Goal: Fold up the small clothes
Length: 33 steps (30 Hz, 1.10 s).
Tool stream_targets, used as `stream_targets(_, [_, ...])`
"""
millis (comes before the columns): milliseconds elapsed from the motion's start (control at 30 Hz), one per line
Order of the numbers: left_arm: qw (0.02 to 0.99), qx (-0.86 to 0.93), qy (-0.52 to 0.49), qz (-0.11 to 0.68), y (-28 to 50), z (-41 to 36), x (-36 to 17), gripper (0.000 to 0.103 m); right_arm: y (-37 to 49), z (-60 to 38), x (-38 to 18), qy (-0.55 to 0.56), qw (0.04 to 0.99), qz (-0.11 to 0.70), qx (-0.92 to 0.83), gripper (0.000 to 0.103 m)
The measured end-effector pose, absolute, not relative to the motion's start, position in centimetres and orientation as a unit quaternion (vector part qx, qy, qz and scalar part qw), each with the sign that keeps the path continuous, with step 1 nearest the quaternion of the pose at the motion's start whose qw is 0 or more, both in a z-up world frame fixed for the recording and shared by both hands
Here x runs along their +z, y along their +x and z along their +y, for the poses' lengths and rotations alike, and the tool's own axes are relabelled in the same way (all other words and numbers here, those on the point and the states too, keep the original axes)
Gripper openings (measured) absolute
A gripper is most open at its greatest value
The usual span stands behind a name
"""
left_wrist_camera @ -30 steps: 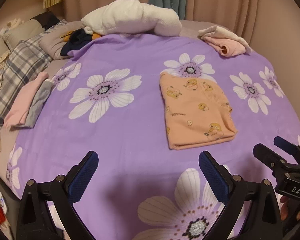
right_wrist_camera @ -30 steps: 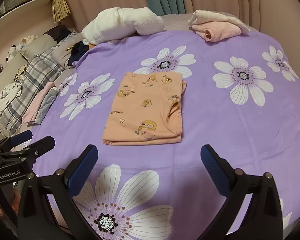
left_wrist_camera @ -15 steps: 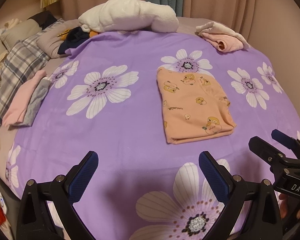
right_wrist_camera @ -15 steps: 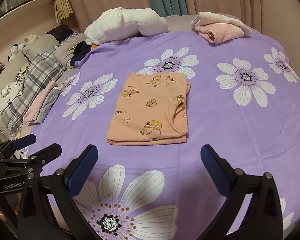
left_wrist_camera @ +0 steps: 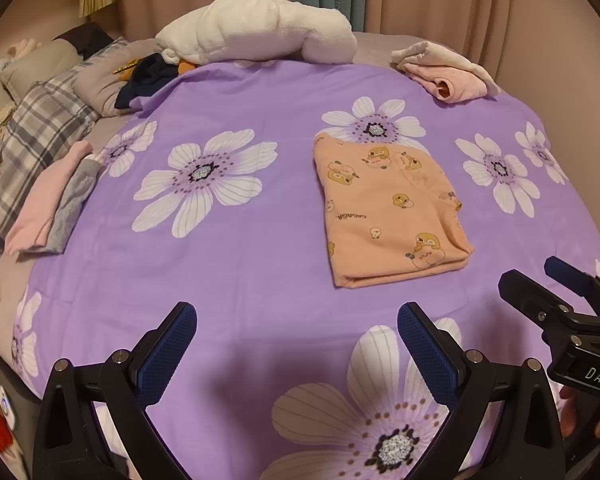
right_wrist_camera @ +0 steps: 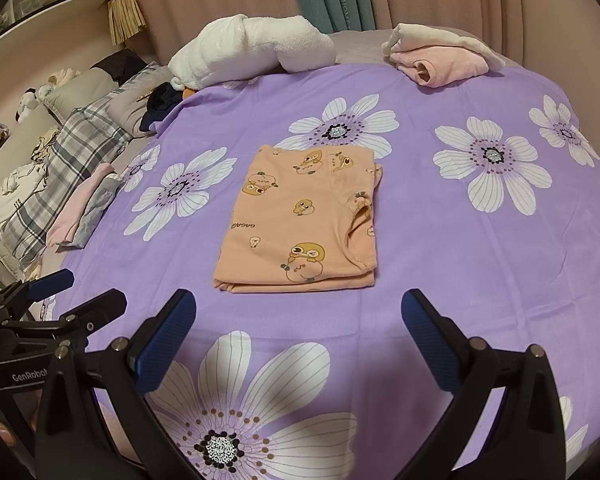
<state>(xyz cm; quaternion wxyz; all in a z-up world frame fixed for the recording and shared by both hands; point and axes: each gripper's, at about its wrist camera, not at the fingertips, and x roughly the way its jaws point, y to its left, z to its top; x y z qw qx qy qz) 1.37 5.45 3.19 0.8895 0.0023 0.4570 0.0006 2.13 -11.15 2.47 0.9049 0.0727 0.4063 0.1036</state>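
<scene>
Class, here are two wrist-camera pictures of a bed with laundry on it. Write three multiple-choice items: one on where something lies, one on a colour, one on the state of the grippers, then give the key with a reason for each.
1. Where does the folded pink and grey pile lie?
A. at the left edge of the purple sheet
B. on top of the orange garment
C. between the right gripper's fingers

2. What colour is the garment with the duck print?
A. blue
B. orange
C. white

3. How do the left gripper and right gripper stand?
A. both shut on cloth
B. one open, one shut on cloth
C. both open and empty

Key:
1 A, since the pile sits at the sheet's left border, beside the plaid bedding.
2 B, the folded duck-print garment is plainly orange.
3 C, each pair of blue pads is spread wide with only sheet between them.
</scene>
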Motion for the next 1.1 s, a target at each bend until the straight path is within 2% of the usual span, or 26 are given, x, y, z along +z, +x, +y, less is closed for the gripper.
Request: stream_targets(1100, [0.887, -0.003, 0.007, 0.462, 2.22, 5.41, 2.57, 0.100, 2.72, -11.24, 2.20, 0.074, 0.903, 0.410, 0.103, 0.103])
